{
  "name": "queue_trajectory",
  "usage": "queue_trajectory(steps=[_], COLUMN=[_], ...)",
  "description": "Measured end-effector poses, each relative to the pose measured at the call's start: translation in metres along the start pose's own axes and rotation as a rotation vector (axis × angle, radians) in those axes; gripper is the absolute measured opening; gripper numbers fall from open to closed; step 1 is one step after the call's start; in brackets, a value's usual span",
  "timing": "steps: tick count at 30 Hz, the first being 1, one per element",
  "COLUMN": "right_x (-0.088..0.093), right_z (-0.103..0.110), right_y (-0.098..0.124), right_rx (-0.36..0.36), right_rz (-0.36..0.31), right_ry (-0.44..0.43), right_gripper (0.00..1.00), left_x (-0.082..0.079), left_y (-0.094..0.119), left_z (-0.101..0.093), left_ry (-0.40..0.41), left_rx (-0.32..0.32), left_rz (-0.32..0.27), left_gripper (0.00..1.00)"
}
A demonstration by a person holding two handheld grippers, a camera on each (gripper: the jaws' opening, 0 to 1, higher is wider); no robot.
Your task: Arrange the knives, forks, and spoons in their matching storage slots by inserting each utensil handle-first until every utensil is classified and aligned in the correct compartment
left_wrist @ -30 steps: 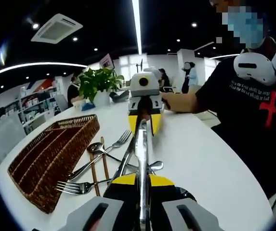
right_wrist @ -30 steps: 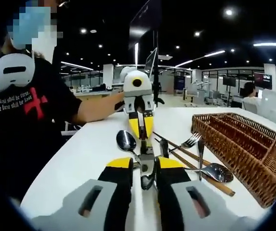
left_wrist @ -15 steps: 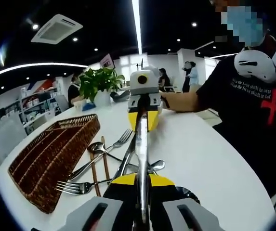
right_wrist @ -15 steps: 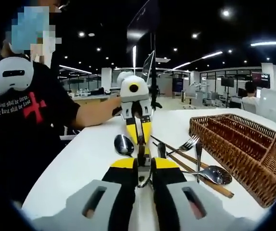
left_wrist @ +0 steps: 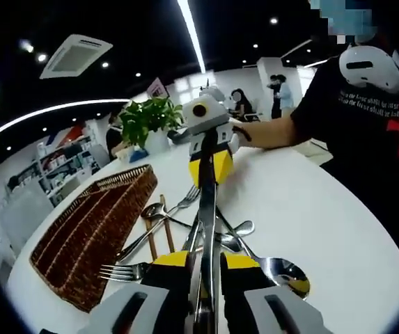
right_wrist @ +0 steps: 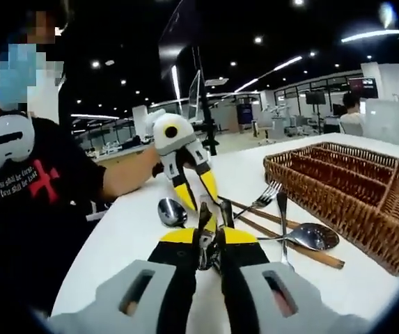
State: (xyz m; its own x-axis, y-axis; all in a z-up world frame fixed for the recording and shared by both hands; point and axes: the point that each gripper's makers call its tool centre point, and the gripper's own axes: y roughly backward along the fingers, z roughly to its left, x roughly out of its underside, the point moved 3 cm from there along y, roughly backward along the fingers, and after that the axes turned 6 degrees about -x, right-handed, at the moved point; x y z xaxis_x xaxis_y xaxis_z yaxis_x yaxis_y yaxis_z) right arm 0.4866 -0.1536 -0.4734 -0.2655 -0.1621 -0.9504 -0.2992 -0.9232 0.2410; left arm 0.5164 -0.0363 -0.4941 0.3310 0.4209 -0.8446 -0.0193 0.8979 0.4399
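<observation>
A white table (left_wrist: 310,209) holds a wicker cutlery tray (right_wrist: 352,188) with scattered forks (left_wrist: 126,271), spoons (right_wrist: 314,236) and chopsticks (right_wrist: 290,243) beside it. The left gripper (left_wrist: 206,268) is clamped on a knife (left_wrist: 207,209), raised above the pile. The right gripper (right_wrist: 209,240) faces it, clamped on the knife's other end. A person stands at the table.

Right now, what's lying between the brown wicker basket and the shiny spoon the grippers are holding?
In the right gripper view, between the brown wicker basket and the held shiny spoon lie a fork, wooden chopsticks and another spoon.
</observation>
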Motion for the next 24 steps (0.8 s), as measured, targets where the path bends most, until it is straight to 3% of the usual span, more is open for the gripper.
queue_trajectory(steps=[6, 10, 15, 19, 22, 24], right_x=[-0.001, 0.0, 0.002, 0.002, 0.001, 0.002], right_z=[-0.005, -0.006, -0.007, -0.005, -0.005, -0.004], right_y=[0.001, 0.001, 0.002, 0.004, 0.004, 0.004], right_rx=[0.014, 0.014, 0.0, -0.008, 0.012, 0.016], right_rz=[-0.016, -0.018, -0.017, -0.02, -0.013, -0.011], right_ry=[-0.12, -0.145, -0.201, -0.177, -0.054, -0.02], right_gripper=[0.1, 0.1, 0.1, 0.11, 0.07, 0.07], left_x=[0.007, 0.008, 0.008, 0.005, 0.004, 0.003], left_y=[-0.009, -0.011, -0.013, -0.012, -0.012, -0.011], left_z=[0.0, 0.005, 0.003, 0.003, 0.003, 0.003], left_ry=[-0.052, -0.08, -0.092, -0.085, -0.064, -0.051], left_rx=[-0.027, -0.066, -0.073, -0.066, -0.056, -0.049], left_rz=[0.068, 0.1, 0.121, 0.105, 0.105, 0.098], left_gripper=[0.15, 0.08, 0.06, 0.06, 0.02, 0.02])
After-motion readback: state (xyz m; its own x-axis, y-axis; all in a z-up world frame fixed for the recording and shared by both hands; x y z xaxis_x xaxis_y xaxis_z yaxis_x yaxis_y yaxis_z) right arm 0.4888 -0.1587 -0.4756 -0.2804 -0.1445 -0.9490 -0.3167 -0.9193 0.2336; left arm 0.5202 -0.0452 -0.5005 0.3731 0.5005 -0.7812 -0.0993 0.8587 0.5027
